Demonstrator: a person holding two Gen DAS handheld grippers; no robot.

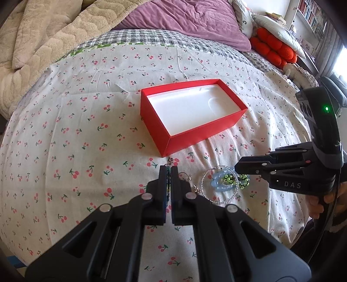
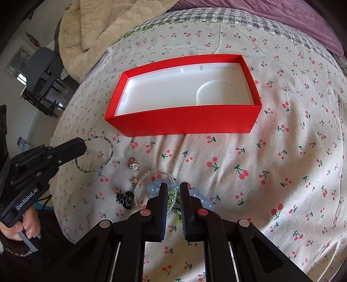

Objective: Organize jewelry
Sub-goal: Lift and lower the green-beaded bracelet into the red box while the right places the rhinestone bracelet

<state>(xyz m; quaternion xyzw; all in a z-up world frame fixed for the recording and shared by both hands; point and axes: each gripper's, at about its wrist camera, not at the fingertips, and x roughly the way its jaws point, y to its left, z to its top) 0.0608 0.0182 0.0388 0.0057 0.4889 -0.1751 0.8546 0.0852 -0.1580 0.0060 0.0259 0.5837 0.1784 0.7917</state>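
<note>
My left gripper (image 1: 168,169) is shut on a dark beaded bracelet (image 1: 168,184), just in front of the near corner of the open red box (image 1: 188,134). The right wrist view shows that bracelet (image 2: 110,151) looping from the left gripper (image 2: 83,142) over the sheet. My right gripper (image 2: 173,186) points down onto a small pile: a blue flower clip (image 2: 203,200), a green piece (image 2: 173,195) and a clear bead bracelet (image 2: 151,173). Its jaws stand a narrow gap apart. The green piece shows in the gap, with no pad visibly pressing on it. The red box (image 2: 184,121) has a bare white inside.
A black claw clip (image 2: 125,198), a sparkly ring (image 2: 134,165) and a small charm (image 2: 136,182) lie between the grippers. All rests on a cherry-print sheet (image 1: 86,130). A beige blanket (image 1: 43,32), purple quilt (image 1: 184,17) and orange cushion (image 1: 273,50) sit behind.
</note>
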